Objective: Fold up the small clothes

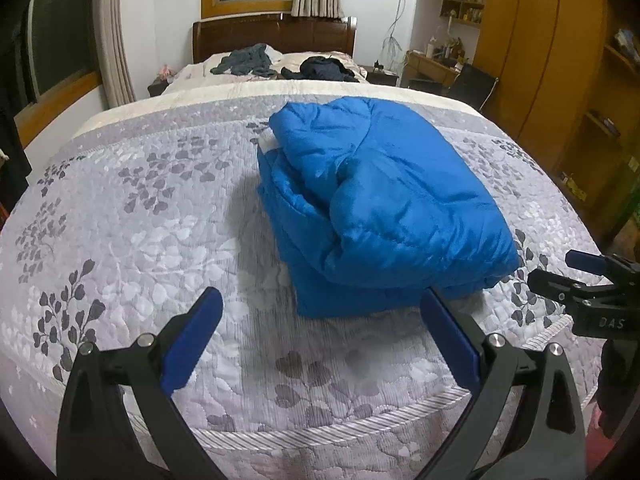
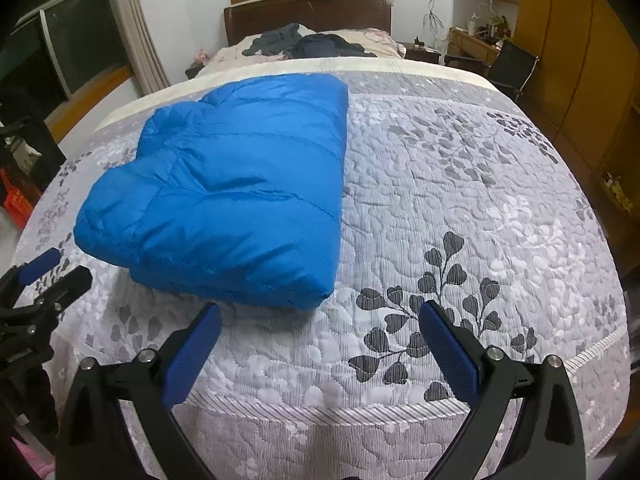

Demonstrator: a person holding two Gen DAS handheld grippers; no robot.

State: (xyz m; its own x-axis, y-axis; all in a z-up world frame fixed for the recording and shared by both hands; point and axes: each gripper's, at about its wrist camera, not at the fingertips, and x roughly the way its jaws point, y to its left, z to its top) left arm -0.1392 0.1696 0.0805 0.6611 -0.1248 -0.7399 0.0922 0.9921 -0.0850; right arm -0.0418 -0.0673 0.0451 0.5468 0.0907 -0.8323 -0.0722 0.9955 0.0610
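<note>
A blue padded jacket [image 1: 384,200] lies folded into a thick bundle on the grey leaf-patterned bedspread [image 1: 140,220]. In the right wrist view the same jacket [image 2: 224,192] shows a smooth top layer and a straight right edge. My left gripper [image 1: 320,304] hangs open just in front of the jacket's near edge, nothing between its blue pads. My right gripper [image 2: 320,316] is open too, close to the jacket's near right corner and holding nothing. Each gripper shows in the other's view: the right gripper [image 1: 560,276] at the right edge, the left gripper [image 2: 56,268] at the left edge.
Dark clothes [image 1: 280,62] lie piled near the wooden headboard [image 1: 272,36] at the far end of the bed. A desk and black chair [image 1: 472,80] stand to the right, beside wooden wardrobes [image 1: 540,52]. The bedspread's striped hem [image 2: 360,412] runs just below the grippers.
</note>
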